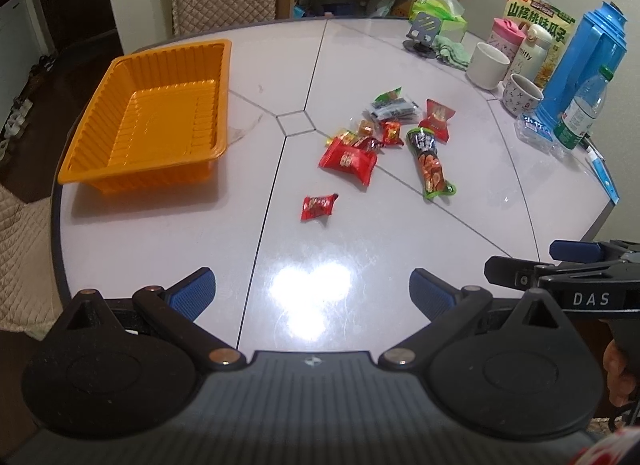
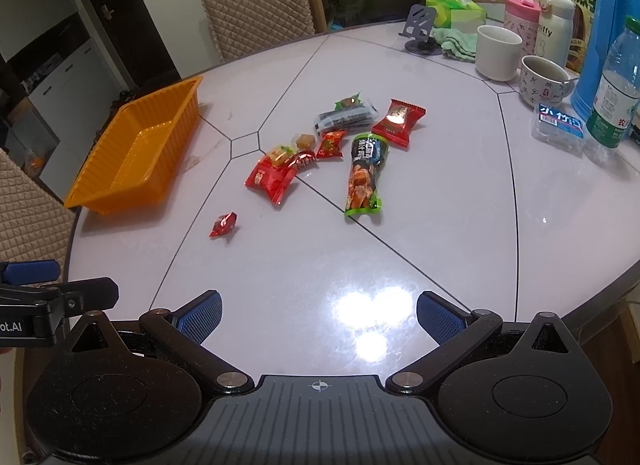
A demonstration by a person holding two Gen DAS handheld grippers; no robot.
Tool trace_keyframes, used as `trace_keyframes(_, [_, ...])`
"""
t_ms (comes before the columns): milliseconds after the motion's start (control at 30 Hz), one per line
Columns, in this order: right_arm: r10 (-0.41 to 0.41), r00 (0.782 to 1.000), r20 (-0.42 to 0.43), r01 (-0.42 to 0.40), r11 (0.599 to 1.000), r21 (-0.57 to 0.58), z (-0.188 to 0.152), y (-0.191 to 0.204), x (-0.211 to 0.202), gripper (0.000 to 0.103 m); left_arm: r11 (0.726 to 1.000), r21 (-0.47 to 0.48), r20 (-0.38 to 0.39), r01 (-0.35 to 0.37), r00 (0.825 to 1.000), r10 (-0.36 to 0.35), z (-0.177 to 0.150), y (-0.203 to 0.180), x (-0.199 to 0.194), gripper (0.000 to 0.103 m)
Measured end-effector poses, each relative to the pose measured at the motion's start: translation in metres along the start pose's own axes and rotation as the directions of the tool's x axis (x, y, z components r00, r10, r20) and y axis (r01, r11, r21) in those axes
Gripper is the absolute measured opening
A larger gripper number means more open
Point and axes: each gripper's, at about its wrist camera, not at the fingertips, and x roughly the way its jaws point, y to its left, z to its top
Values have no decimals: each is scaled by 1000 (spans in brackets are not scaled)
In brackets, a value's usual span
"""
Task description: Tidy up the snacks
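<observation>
Two hand-held grippers hover low over the near edge of a pale round table (image 1: 360,45), side by side. Left gripper (image 1: 314,295): jaws spread wide, nothing between the blue pads. Right gripper (image 2: 320,319): jaws likewise spread wide and empty. Each gripper's side shows at the edge of the other's view.

Orange tray (image 1: 160,105): ribbed plastic, empty, standing at the table's left edge, well apart from the snacks.

Along the far right rim stand a blue thermos (image 1: 588,65), a snack box (image 1: 540,21), a clear water bottle (image 1: 584,113), a white mug (image 1: 488,65) and a patterned cup (image 1: 522,99).

Snacks, loosely clustered right of the table's centre: a long green-ended packet (image 1: 430,167) lying nearest the right; a red pillow packet (image 1: 350,161) on the near left of the cluster; a red square packet (image 1: 437,121) at the far right; a dark striped packet (image 1: 394,109) at the far side, with several small sweets between these. One small red wrapped candy (image 1: 318,205) lies alone, nearer the grippers than the rest.
</observation>
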Motion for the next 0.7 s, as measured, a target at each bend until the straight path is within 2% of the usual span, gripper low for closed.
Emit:
trace_keyframes(133, [20,999,29,-20,1000,0,3,-4,3,103,999,43,39,6,999,-8,3,-1,8,102])
trace_keyframes(300, [40,996,78,-40,999,-2,5,-11,7,103,997,80,83,6,996,-12,6,-2,23,94])
trace_keyframes(600, [32,992,120,-38,998,51,8,-30,21,103,991,131,78,11,997,-21,13,-6,66,86])
trace_keyframes(700, [20,993,120,-29,996,79,10,-37,26,103,989,145,80,12,996,-24,15,-6,81,78])
